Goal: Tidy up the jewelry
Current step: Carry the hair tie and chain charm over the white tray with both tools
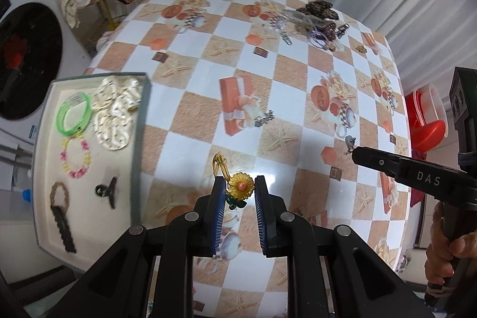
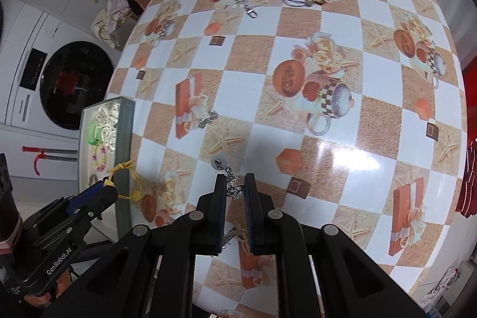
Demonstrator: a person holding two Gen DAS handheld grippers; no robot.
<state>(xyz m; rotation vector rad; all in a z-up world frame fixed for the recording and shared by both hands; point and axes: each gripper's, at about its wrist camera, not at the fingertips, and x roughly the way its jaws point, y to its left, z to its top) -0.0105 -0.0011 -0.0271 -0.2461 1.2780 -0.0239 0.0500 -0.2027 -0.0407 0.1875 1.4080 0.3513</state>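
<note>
yellow piece: sunflower-shaped yellow plastic charm on a golden elastic cord sits between the blue pads of the left gripper; the jaws look closed lightly on it, though a sliver of gap shows on its right side, so the hold is probably on the cord side
silver piece: small silver chain trinket with a round white tag is pinched between the narrow-set fingers of the right gripper, tag poking out toward 12 o'clock
tray: shallow grey-rimmed white jewelry tray lies at 9 o'clock of the left gripper, near it; inside are a translucent green bangle, a pink-and-yellow bead bracelet, cream satin scrunchies, a small black claw clip and a brown braided hair tie
table: checked orange-and-white oilcloth table carries a loose silver chain at 12 o'clock and a tangled heap of hair clips and ties at the far edge, about 1 o'clock
step: judging by both loads, this is mid-sort, each hand carrying one item
next move: swing the left gripper toward 9 o'clock over the tray rim and let go in a bare patch; the dangling cord may snag the rim
</note>
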